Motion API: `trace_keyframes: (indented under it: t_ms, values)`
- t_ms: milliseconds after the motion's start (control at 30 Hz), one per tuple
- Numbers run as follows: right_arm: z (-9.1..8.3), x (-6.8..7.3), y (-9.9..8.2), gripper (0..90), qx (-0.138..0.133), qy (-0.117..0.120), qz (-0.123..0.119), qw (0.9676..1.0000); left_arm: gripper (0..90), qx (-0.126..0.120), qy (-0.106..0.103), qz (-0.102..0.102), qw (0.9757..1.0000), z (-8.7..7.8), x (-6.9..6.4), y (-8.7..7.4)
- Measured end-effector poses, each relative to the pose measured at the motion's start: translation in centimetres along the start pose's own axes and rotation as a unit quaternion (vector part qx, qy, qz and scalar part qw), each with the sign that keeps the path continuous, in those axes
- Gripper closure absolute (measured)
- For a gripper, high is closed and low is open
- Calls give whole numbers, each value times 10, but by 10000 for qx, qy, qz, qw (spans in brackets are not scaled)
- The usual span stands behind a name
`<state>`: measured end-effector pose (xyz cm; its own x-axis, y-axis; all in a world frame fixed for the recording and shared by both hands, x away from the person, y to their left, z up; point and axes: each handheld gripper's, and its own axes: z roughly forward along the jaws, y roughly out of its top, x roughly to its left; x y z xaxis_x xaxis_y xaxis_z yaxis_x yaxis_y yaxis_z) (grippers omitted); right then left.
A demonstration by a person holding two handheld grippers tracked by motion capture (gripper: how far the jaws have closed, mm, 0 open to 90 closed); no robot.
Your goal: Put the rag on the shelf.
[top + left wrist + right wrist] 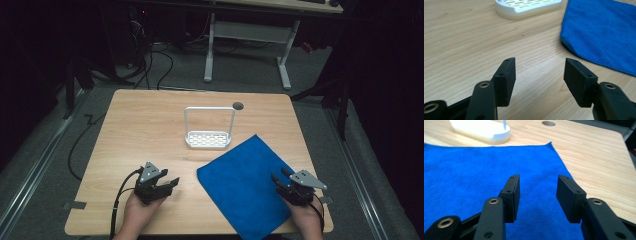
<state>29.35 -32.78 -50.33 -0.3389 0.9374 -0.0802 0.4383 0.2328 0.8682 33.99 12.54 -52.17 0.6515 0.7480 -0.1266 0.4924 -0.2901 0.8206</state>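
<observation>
The left gripper (539, 67) sat nearest the lens in the left gripper view, its two black fingers (505, 77) spread well apart with nothing between them, only bare wooden table (474, 37) showing in the gap. Ahead of those fingers and off to the side of the far one lay the blue microfibre cloth (604, 30), its rounded corner near that fingertip but apart from it. Farther ahead, past the near finger, stood the white slotted base of a small rack (524, 7).

The right gripper (537, 192) likewise had its fingers (510, 195) parted and empty. They hung over the cloth (474, 170), which spread beneath and ahead of both tips; whether they touched the fabric could not be told. The cloth's edge ran just outside the far finger, with bare table (599, 157) beyond it. Ahead of the near finger, past the cloth's far edge, was the rack's base (484, 131), and farther ahead still a round hole (548, 123) in the tabletop.

From the high view, the left gripper (165, 181) was held in a hand (140, 210) over bare wood just beside the cloth (240, 185), and the right gripper (282, 179) over the cloth's opposite edge. The rack (209, 139), with its tall white loop handle, stood well ahead of both sets of fingers, roughly between them.
</observation>
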Motion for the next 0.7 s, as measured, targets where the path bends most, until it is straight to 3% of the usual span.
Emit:
trace_keyframes:
  t_ms: [67, 133, 400, 600, 700]
  values:
    - [0, -2, 0, 531, -20, 24, 101, 9999, 434, 2, -15, 6, 10000, 1, -1, 0]
    - [0, -4, 0, 528, -15, -31, 11, 10000, 434, 0, -46, 36, 10000, 3, -2, 1]
    - [-2, -6, 3, 478, 13, -68, 71, 10000, 439, -14, -128, 122, 9998, 3, -8, 3]
    - [-2, -5, 3, 481, 48, -48, 31, 10000, 432, 74, -329, 221, 9992, 10, -20, 8]
    - [-2, -6, 2, 497, 92, -9, 36, 10000, 453, 94, -490, 304, 9983, 16, -33, 10]
